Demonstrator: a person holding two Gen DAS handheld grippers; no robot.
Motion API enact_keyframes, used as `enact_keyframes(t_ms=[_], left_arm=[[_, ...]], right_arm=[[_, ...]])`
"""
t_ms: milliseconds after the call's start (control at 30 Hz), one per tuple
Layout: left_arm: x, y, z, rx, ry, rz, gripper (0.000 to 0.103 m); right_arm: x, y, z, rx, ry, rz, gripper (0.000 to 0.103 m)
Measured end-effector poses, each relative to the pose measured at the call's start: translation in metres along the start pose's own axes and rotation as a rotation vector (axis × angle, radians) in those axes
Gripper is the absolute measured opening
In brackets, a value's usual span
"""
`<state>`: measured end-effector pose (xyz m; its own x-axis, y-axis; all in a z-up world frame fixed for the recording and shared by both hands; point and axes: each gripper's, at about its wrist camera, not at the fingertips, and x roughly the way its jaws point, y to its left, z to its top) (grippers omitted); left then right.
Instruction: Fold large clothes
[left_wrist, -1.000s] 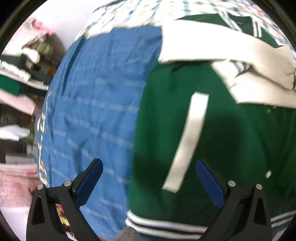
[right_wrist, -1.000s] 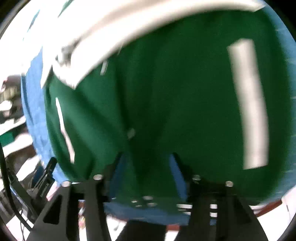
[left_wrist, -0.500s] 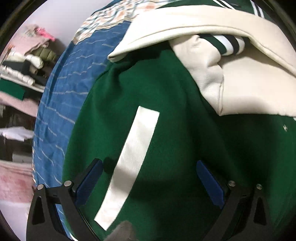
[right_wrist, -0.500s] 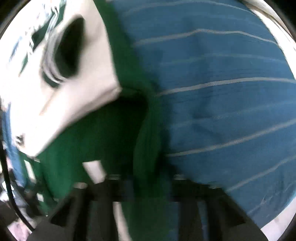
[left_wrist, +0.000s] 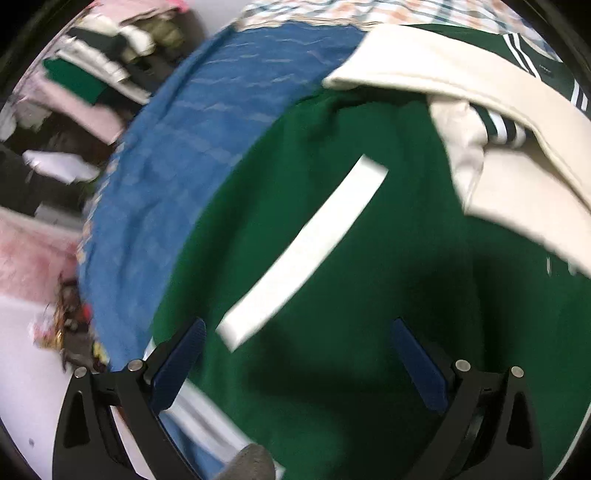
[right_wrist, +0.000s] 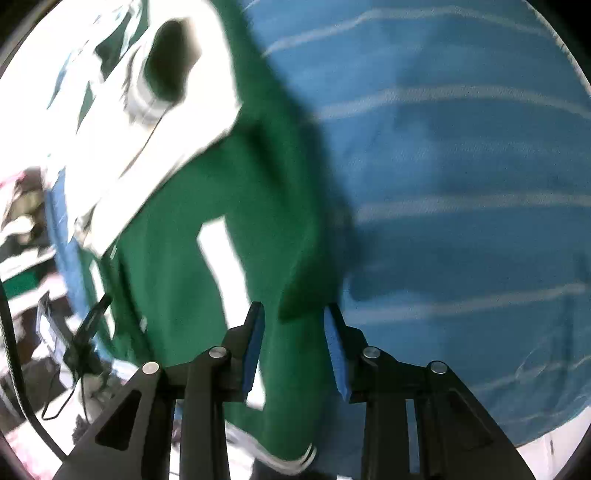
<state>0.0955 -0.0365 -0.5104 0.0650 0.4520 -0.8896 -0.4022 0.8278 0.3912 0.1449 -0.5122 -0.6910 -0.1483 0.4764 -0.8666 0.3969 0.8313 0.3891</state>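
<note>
A green jacket (left_wrist: 369, 295) with cream sleeves (left_wrist: 517, 155) and a white pocket strip (left_wrist: 303, 251) lay on a blue striped bedspread (left_wrist: 192, 155). Green-and-white ribbing showed at the cuff (left_wrist: 502, 127) and along the hem (right_wrist: 280, 456). The left gripper (left_wrist: 295, 354) hovered over the jacket's green body with its jaws spread wide, gripping nothing. The right gripper (right_wrist: 293, 332) had its jaws partly closed around a raised fold of green cloth at the jacket's edge; whether they actually pinched it could not be told. Folded clothes were piled on shelves (left_wrist: 92, 74) beyond the bed.

Green jacket (right_wrist: 229, 206) fold between right tool (right_wrist: 293, 343) pads, over blue striped sheet (right_wrist: 461, 177).
</note>
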Motion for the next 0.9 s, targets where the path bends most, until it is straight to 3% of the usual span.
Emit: enact_keyframes(t_ms=[100,200,300,367,400,467,567,633,733,900], left_arm=[[-0.01,0.01,-0.041,0.007,0.033,0.043,0.103],[-0.012,0.007,-0.076,0.035,0.062,0.061,0.103],[-0.011,-0.006,-0.095,0.09,0.067,0.075,0.103],[-0.018,-0.014,-0.099,0.112,0.053,0.079,0.103],[-0.023,-0.018,-0.097,0.123,0.033,0.085,0.103],[-0.033,-0.028,-0.087,0.141,-0.025,0.098,0.103],[-0.034,-0.048,-0.07,0.176,-0.079,0.133,0.103],[-0.021,-0.069,-0.058,0.209,-0.094,0.174,0.103],[0.005,-0.088,-0.05,0.265,-0.078,0.221,0.103],[0.007,-0.086,-0.05,0.217,-0.124,0.258,0.103]], right_arm=[[0.026,0.009,-0.032,-0.059,0.078,0.009,0.035],[0.078,0.02,-0.071,-0.112,0.157,-0.081,0.035],[0.079,0.033,-0.078,-0.201,0.15,-0.153,0.035],[0.07,0.037,-0.072,-0.189,0.175,-0.14,0.035],[0.059,0.031,-0.067,-0.163,0.157,-0.116,0.036],[0.041,0.031,-0.055,-0.142,0.089,-0.125,0.05],[0.008,0.025,-0.029,-0.146,-0.026,-0.215,0.051],[-0.008,0.027,-0.013,-0.152,-0.084,-0.231,0.051],[-0.017,0.048,0.01,-0.226,-0.157,-0.284,0.051],[-0.006,0.076,0.053,-0.413,-0.19,-0.414,0.051]])
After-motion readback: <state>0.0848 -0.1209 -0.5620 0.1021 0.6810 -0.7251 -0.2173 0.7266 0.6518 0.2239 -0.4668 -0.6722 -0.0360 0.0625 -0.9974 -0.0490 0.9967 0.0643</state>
